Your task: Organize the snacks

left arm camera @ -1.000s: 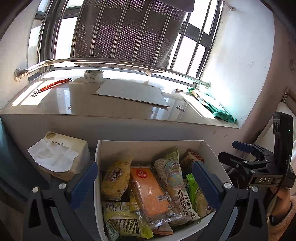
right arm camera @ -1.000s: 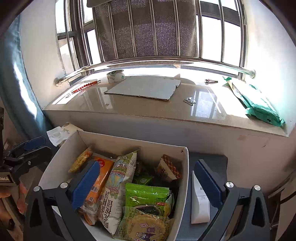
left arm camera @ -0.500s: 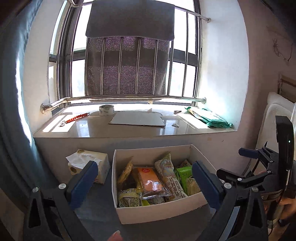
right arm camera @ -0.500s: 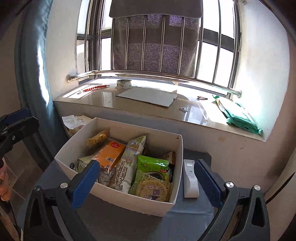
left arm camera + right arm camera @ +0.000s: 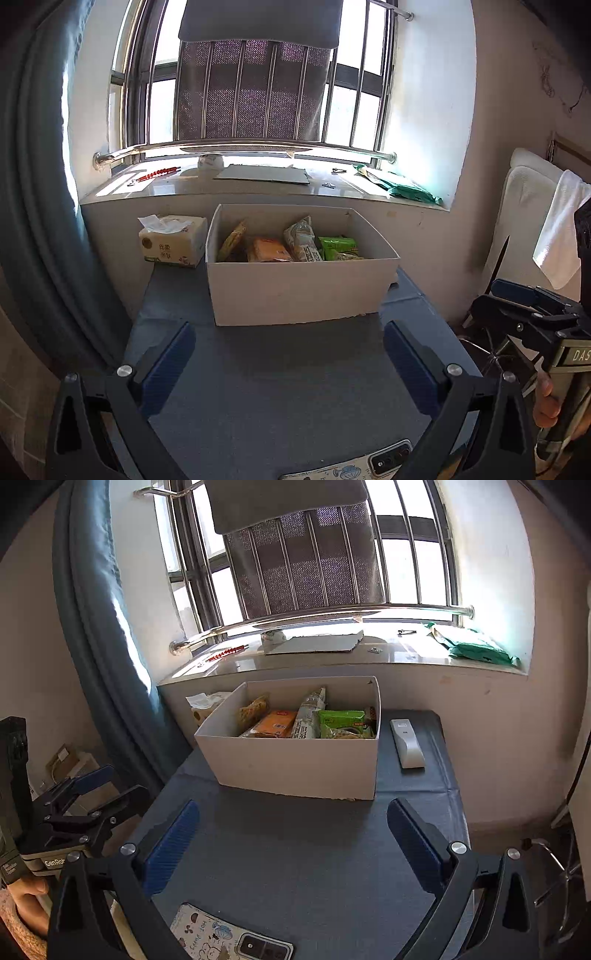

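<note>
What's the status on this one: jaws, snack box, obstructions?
Left gripper and right gripper open, empty. Snack packets inside white box. Phone on table near right gripper.

Daylight pours through the barred window (image 5: 258, 81), blowing out the panes and throwing hard glare off the glossy sill (image 5: 332, 657). The curtain (image 5: 40, 192) and frame corners fall into deep shadow. The bench (image 5: 314, 856) is evenly, softly lit. Fisheye distortion bends the window bars and walls at the edges; focus is sharp mid-frame.
</note>
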A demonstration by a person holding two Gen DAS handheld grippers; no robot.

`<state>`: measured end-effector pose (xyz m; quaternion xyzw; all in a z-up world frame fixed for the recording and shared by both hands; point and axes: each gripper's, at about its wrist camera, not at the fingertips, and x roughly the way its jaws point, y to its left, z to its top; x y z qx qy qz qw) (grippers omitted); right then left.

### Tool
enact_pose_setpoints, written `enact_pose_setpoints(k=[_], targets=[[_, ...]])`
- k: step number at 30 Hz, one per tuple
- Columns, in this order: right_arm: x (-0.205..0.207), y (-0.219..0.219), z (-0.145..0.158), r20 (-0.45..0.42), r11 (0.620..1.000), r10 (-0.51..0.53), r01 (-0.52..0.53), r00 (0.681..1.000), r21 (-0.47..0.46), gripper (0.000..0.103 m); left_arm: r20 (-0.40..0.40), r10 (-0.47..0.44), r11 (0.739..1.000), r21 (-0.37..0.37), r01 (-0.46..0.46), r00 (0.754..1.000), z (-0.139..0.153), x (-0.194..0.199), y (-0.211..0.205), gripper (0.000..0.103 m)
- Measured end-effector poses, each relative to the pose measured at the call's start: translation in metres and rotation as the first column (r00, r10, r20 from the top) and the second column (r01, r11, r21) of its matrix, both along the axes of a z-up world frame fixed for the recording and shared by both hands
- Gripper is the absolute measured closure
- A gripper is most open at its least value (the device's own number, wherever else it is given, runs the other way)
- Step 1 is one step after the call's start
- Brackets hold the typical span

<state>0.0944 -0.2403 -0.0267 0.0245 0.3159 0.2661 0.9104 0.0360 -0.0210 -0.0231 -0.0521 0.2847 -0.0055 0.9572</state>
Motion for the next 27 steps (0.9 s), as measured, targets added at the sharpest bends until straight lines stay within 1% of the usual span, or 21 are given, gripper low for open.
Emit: enact_pose_setpoints(k=[2, 4, 6, 9, 12, 16, 19, 23, 27], targets=[[-0.016, -0.002, -0.005, 0.001, 1.000, 0.011, -0.011, 1.000, -0.004, 0.000, -0.003, 0.003, 1.000, 0.010, -0.003, 1.000, -0.003, -0.009, -0.005, 0.000], [-0.027, -0.003, -0.012, 0.003, 1.000, 0.017, -0.017, 1.000, -0.018, 0.000, -0.016, 0.005, 1.000, 0.005, -0.005, 1.000, -0.006, -0.014, -0.008, 0.000], [-0.031, -0.004, -0.018, -0.014, 1.000, 0.017, -0.017, 1.000, -0.021, 0.000, -0.025, -0.002, 1.000, -0.020, 0.002, 1.000, -0.009, -0.017, -0.009, 0.000], [-0.030, -0.006, -0.024, -0.037, 1.000, 0.017, -0.018, 0.999, -0.020, 0.000, -0.033, 0.009, 1.000, -0.019, -0.010, 0.999, -0.010, -0.018, -0.011, 0.000], [-0.028, -0.010, -0.024, -0.037, 1.000, 0.003, -0.003, 0.999, -0.013, 0.000, -0.030, -0.002, 1.000, -0.029, 0.001, 1.000, -0.009, -0.020, -0.013, 0.000], [-0.029, -0.011, -0.022, -0.041, 1.000, 0.012, -0.012, 0.999, 0.012, 0.000, -0.034, -0.002, 1.000, -0.014, 0.002, 0.999, -0.009, -0.019, -0.016, 0.000], [-0.032, -0.010, -0.021, -0.040, 1.000, 0.020, -0.020, 0.999, 0.006, 0.000, -0.031, -0.015, 1.000, -0.012, 0.015, 0.999, -0.008, -0.020, -0.018, 0.000], [-0.033, -0.010, -0.020, -0.038, 1.000, 0.018, -0.017, 0.999, 0.009, 0.000, -0.029, -0.019, 1.000, 0.010, 0.019, 0.999, -0.006, -0.021, -0.023, 0.000], [-0.034, -0.011, -0.018, -0.033, 1.000, 0.014, -0.014, 0.999, 0.010, 0.000, -0.024, -0.024, 1.000, 0.005, 0.025, 0.999, -0.003, -0.022, -0.023, 0.000]])
